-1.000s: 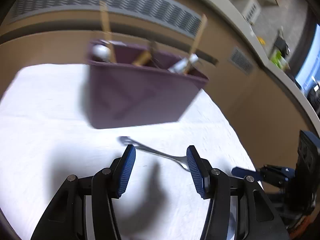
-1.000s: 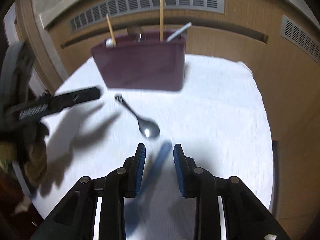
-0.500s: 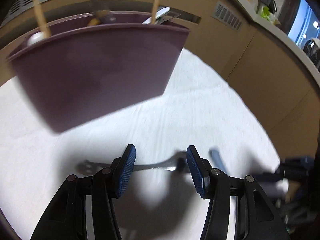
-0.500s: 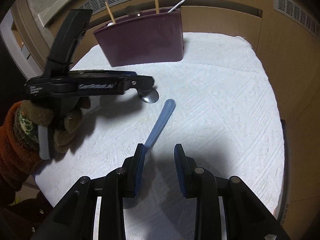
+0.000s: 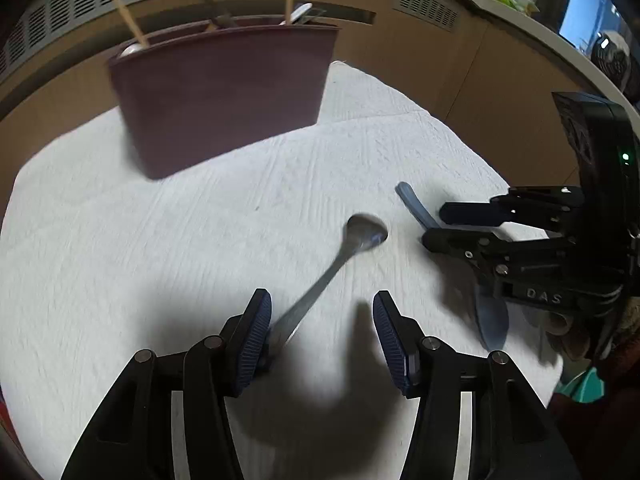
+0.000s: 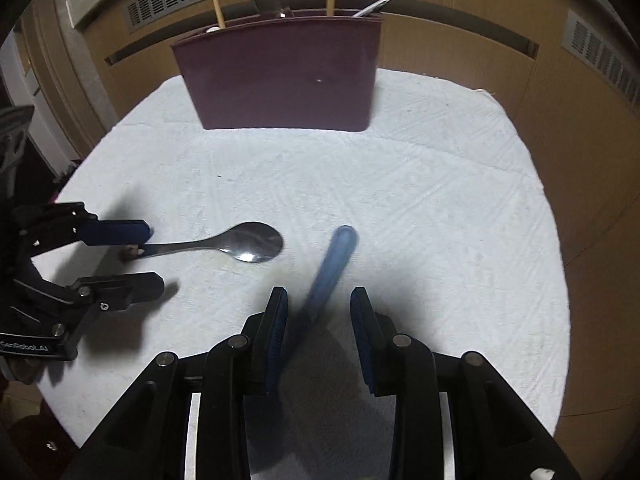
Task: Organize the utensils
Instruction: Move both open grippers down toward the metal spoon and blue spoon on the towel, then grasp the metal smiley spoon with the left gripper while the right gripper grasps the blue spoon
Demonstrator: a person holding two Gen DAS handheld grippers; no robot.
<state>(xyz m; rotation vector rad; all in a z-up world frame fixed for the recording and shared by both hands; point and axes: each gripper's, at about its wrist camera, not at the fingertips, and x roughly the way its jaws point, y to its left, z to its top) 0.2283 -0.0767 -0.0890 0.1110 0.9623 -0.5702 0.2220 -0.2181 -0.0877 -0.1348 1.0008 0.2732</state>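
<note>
The left gripper (image 5: pixel 322 340) has swung round from the holder to the spoon (image 5: pixel 340 264), so the handle now runs between its fingers instead of across them. The right gripper's (image 6: pixel 318 338) fingers have just been opening a little, with the blue utensil (image 6: pixel 330 268) between them. Both pairs stand released, pads clear of any firm grip, though the spoon handle lies right against the left gripper's left finger (image 5: pixel 256 336). Beyond the fingertips the spoon bowl and the blue handle tip rest near each other on the white-covered counter (image 6: pixel 440 208). Farther off stands the maroon holder (image 6: pixel 284 76), already carrying sticks and cutlery. To grip well, I judge each handle should be centred between the pads before closing, low to the cloth.
</note>
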